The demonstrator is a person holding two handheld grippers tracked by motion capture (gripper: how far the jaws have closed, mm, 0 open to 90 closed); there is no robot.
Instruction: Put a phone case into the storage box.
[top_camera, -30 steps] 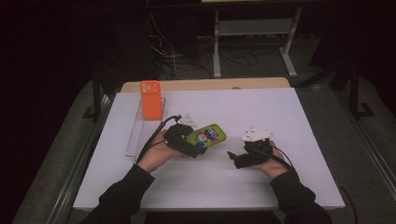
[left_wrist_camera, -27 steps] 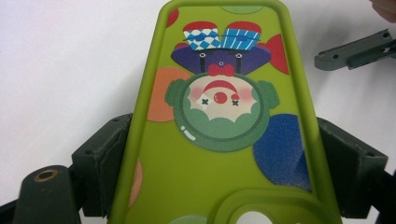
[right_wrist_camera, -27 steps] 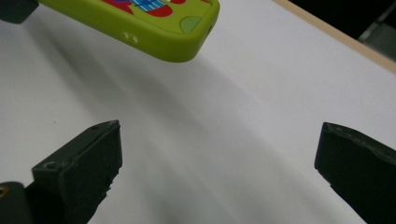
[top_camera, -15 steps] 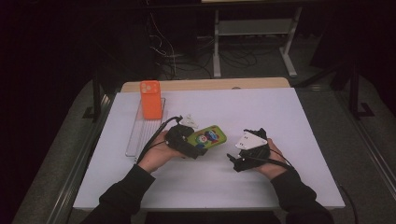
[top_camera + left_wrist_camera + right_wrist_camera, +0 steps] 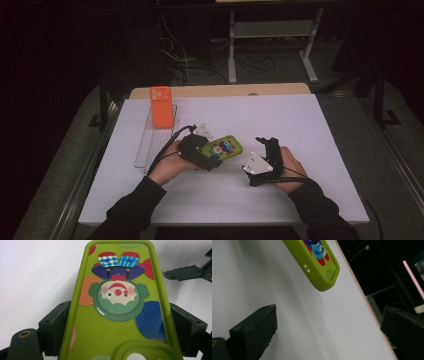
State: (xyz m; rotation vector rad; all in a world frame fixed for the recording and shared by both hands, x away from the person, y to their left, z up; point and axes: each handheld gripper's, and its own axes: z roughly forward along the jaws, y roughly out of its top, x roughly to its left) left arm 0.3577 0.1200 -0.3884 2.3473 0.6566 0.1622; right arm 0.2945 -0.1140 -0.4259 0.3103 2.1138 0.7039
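A green phone case (image 5: 226,148) printed with a cartoon clown is held just above the white table (image 5: 300,120). My left gripper (image 5: 214,156) is shut on it, and its pads (image 5: 58,325) press on the long edges of the green case (image 5: 117,315) near the camera cut-out. My right gripper (image 5: 265,144) stands open a short way to the right of the case, rolled onto its side. In the right gripper view the jaws of that gripper (image 5: 329,322) are spread wide with nothing between them. The free end of the green case (image 5: 317,265) floats ahead of them.
An orange phone case (image 5: 161,106) stands upright at the far end of a clear ribbed tray (image 5: 150,145) on the table's left. One jaw of the right gripper (image 5: 186,272) shows beyond the green case. Dark floor, cables and a shelf frame lie past the table's far edge.
My right hand has slid a little left toward the green case and its gripper has turned. The left gripper and the case have stayed put.
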